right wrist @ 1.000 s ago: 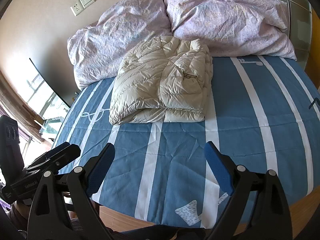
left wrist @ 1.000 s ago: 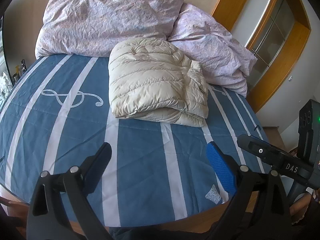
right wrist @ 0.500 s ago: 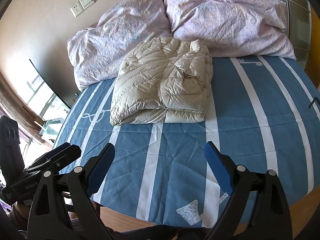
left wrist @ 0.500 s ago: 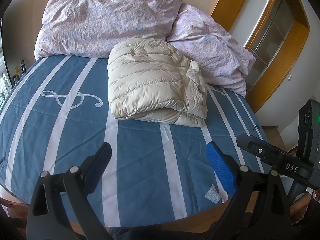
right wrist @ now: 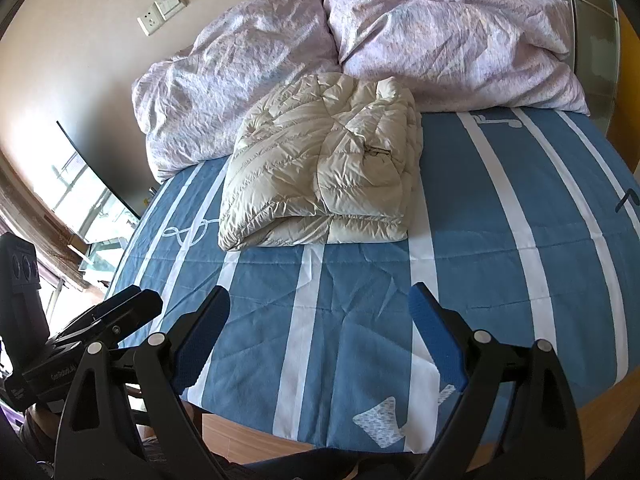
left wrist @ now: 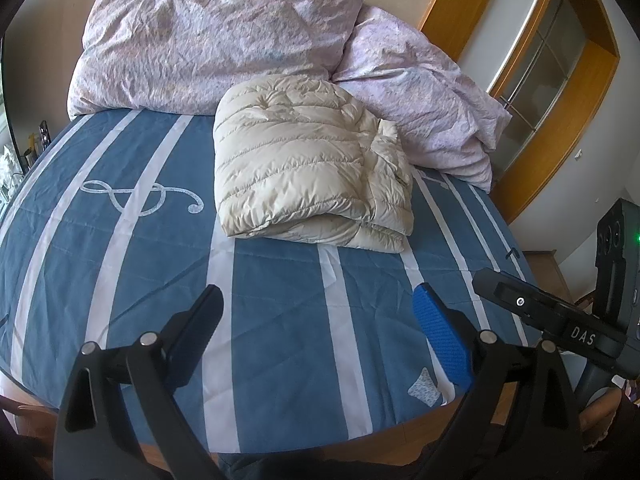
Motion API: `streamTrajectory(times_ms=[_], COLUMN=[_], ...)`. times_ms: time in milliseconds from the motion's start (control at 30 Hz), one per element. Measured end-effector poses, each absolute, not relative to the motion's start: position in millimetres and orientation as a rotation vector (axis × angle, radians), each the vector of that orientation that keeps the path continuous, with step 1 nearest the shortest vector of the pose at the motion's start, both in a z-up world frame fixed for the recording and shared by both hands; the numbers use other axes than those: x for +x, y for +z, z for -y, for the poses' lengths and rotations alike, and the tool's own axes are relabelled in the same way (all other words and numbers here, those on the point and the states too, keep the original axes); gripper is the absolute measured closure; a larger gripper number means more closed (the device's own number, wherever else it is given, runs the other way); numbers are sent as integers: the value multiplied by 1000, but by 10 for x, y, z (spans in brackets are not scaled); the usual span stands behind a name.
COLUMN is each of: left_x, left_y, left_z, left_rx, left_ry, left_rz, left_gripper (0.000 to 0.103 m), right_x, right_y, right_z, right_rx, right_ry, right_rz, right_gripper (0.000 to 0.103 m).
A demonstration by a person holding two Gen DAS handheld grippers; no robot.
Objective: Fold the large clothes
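Blue striped bedsheet (left wrist: 280,320) stretches bare between both wide-open, empty grippers (left (left wrist: 320,332), right (right wrist: 320,328)) and the folded puffer jacket (left wrist: 308,160) at twelve o'clock, neither nearer.

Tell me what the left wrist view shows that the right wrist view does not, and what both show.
Only the left wrist view shows the wooden-framed glass door and the whole treble clef print. Only the right wrist view shows the wall socket and switch and the bright window. Both show the folded beige down jacket lying on the blue striped bedsheet, the lilac pillows behind it, and open, empty jaws on the left gripper and right gripper.
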State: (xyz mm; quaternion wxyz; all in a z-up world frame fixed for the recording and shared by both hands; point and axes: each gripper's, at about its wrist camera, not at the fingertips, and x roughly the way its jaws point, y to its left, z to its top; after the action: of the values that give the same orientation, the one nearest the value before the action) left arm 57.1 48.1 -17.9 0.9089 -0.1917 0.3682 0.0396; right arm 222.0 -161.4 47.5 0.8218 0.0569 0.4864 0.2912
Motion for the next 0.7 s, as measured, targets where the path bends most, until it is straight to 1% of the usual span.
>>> streamTrajectory(times_ms=[700], left_x=[583], left_y=[-231], left_z=[-516], left_rx=[-402], left_ry=[99], left_rz=[-778], left_gripper=[8], right_x=[2217], right_y=[446], right_z=[1593], right_rx=[122], right_ry=[616], right_rz=[-1039], right_gripper=[11])
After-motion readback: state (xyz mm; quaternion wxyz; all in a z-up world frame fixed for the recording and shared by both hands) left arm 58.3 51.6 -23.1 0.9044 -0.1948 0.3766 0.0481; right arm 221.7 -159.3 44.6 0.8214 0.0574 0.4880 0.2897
